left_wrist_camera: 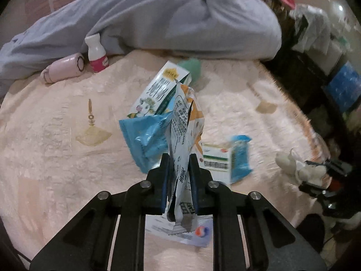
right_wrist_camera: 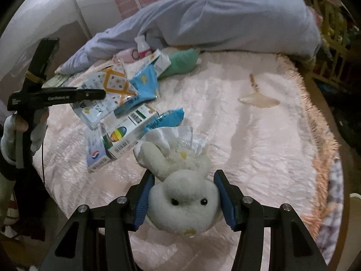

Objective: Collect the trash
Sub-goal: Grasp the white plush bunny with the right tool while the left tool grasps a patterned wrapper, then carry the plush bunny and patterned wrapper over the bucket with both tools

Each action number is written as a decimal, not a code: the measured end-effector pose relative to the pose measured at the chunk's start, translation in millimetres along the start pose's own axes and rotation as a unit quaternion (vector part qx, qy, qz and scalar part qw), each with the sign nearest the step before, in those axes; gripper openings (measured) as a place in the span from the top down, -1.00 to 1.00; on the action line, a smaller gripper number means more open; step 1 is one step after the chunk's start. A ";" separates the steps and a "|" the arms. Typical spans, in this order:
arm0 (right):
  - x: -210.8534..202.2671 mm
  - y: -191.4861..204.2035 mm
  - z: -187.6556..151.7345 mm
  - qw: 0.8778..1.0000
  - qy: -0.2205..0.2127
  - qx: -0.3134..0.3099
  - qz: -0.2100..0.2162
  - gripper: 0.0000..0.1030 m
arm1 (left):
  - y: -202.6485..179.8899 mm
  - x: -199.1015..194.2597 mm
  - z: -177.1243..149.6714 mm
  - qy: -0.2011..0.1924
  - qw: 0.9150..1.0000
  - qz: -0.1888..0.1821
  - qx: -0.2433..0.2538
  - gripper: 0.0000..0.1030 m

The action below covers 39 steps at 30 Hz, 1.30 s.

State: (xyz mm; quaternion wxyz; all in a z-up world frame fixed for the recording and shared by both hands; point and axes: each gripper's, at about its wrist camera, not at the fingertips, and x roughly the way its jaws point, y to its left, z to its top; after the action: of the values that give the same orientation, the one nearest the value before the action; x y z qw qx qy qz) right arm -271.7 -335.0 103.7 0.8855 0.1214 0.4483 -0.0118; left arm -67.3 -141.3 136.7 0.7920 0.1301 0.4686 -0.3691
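Observation:
My left gripper (left_wrist_camera: 179, 158) is shut on a crumpled white and orange snack wrapper (left_wrist_camera: 185, 117), which stands up between its blue pads above the pink blanket (left_wrist_camera: 56, 158). Below it lie a blue wrapper (left_wrist_camera: 146, 137), a milk carton (left_wrist_camera: 158, 92), a white and green box (left_wrist_camera: 216, 160) and a second blue wrapper (left_wrist_camera: 240, 158). My right gripper (right_wrist_camera: 183, 173) is shut on the head of a white plush rabbit (right_wrist_camera: 183, 201), with crinkled white material (right_wrist_camera: 180, 137) at the rabbit's far end. In the right wrist view the left gripper (right_wrist_camera: 99, 93) holds the wrapper (right_wrist_camera: 112, 85) over the pile.
A person in pale blue clothes (left_wrist_camera: 169, 18) lies across the far side of the bed. A white bottle with a pink label (left_wrist_camera: 97, 54), a pink roll (left_wrist_camera: 63, 67) and a green soft thing (left_wrist_camera: 190, 67) lie beside them. The blanket's fringed edge (right_wrist_camera: 315, 117) runs along the right.

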 end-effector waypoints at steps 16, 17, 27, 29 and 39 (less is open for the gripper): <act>-71.0 -33.3 -31.1 0.997 -0.048 0.041 -0.044 -0.02 | -134.6 -14.2 -20.0 -0.026 0.997 -0.032 0.059 0.73; -74.3 -37.0 -33.6 0.997 -0.049 0.045 -0.047 -0.02 | -142.7 -13.8 -21.2 -0.030 0.997 -0.027 0.063 0.73; -94.4 -74.0 -57.9 0.993 -0.054 0.082 -0.068 -0.02 | -206.1 -2.2 -26.5 -0.027 0.994 -0.027 0.101 0.73; -98.9 -81.0 -62.6 0.992 -0.056 0.090 -0.073 -0.02 | -218.5 -0.6 -25.8 -0.029 0.993 -0.029 0.110 0.73; -125.2 -121.6 -85.8 0.984 -0.067 0.129 -0.099 -0.02 | -273.3 9.4 -25.5 -0.029 0.988 -0.044 0.148 0.73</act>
State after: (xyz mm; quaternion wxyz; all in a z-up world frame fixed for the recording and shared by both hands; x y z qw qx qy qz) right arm -430.1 -444.6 129.8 0.8847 0.1889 0.3928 -0.1656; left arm -274.2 -321.2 153.6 0.7600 0.2147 0.3912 -0.4726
